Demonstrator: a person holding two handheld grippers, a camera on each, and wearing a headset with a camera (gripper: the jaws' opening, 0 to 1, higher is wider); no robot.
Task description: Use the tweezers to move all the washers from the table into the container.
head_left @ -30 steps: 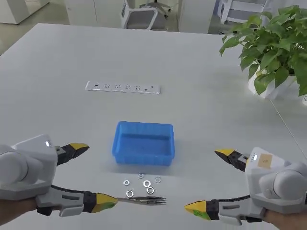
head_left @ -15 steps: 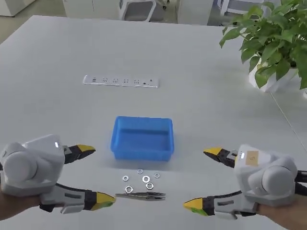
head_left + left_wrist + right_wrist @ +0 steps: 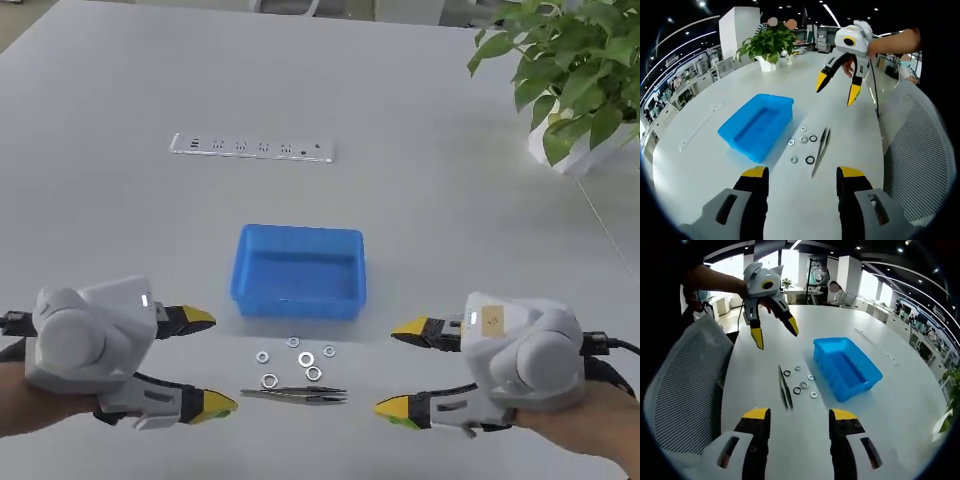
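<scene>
Blue container sits mid-desk and looks empty. 6 washers lie loose on the desk just in front of its near wall. Judgement: 0 of 6 moved, task at the start.

Tweezers lie flat on the desk on the person's side of the washers, just beside the nearest one. Can't tell if they touch.

Left gripper: jaws wide apart, nothing held. Right gripper: jaws also apart, nothing held. The 2 face each other with washers and tweezers between them.

Key relation: the tweezers' long axis runs left-right across the person, roughly along the line joining the 2 grippers. Each gripper therefore looks down the tweezers' length, not across it. In the left gripper view they run away from the jaws, offset toward the right-hand jaw.

Nearer side: in the head view the left gripper's lower jaw tip is just beside the tweezers' left end, while the right gripper's gap to the other end is wider. Height above the desk can't be told.

Judgement: the next step is the tweezers pickup, and the left gripper is better placed. It likely needs a wrist turn so the jaws close across the width. Risk: thin flat metal on a smooth desk may skate away or knock the washers.
</scene>
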